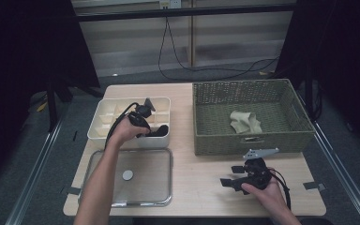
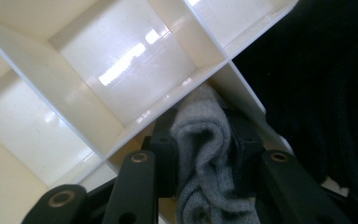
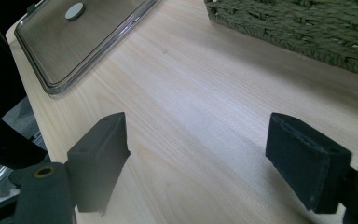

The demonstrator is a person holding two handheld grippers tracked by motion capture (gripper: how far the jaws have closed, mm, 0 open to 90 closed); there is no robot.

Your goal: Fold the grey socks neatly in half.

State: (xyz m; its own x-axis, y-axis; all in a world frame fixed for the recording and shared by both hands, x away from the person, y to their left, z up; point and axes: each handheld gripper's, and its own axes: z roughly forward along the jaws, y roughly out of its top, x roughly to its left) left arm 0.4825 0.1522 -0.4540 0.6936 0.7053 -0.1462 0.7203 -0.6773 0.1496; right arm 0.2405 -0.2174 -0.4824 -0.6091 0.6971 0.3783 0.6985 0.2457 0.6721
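Observation:
My left gripper (image 1: 145, 123) reaches down into a white divided box (image 1: 104, 108) at the table's left. In the left gripper view its jaws (image 2: 205, 140) are shut on a rolled grey sock (image 2: 204, 163), low in one compartment. A black sock (image 2: 317, 84) fills the compartment beside it, seen dark (image 1: 162, 131) in the box's near right corner. My right gripper (image 1: 231, 175) hovers open over bare wood near the front right of the table, with nothing between its jaws (image 3: 198, 140).
A green woven basket (image 1: 290, 101) stands at the right with a beige sock (image 1: 245, 122) inside. A clear lid (image 1: 98, 187) with a round knob lies flat in front of the box, also seen in the right gripper view (image 3: 98, 42). Cables trail on the floor behind.

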